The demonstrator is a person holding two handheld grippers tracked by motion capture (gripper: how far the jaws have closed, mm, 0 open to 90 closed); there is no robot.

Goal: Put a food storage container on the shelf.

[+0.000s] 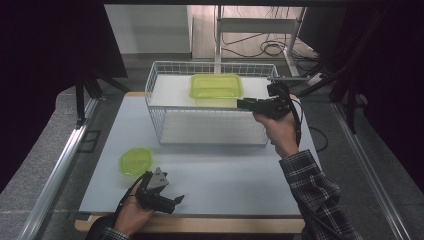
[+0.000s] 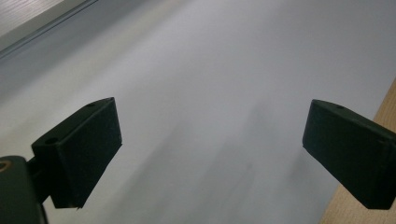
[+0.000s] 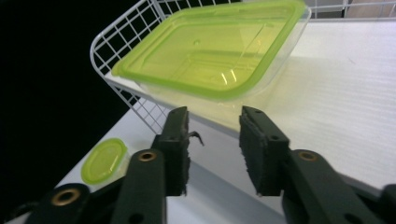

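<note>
A clear rectangular container with a lime-green lid (image 1: 216, 85) (image 3: 210, 46) sits on the white upper shelf inside a white wire basket (image 1: 156, 125) (image 3: 122, 38). My right gripper (image 1: 241, 104) (image 3: 212, 128) is at the basket's right front, pointing left at the container and just short of it. Its jaws are open with nothing between them. A small round green-lidded tub (image 1: 134, 160) (image 3: 103, 160) lies on the table at the front left. My left gripper (image 1: 176, 204) (image 2: 210, 126) rests near the table's front edge, right of that tub, open wide over bare table.
The white table board (image 1: 225, 175) has a wooden front edge (image 2: 387, 107). Metal rails run along both sides of the table (image 1: 60, 160). Behind the basket stand a table frame and loose cables (image 1: 270, 47).
</note>
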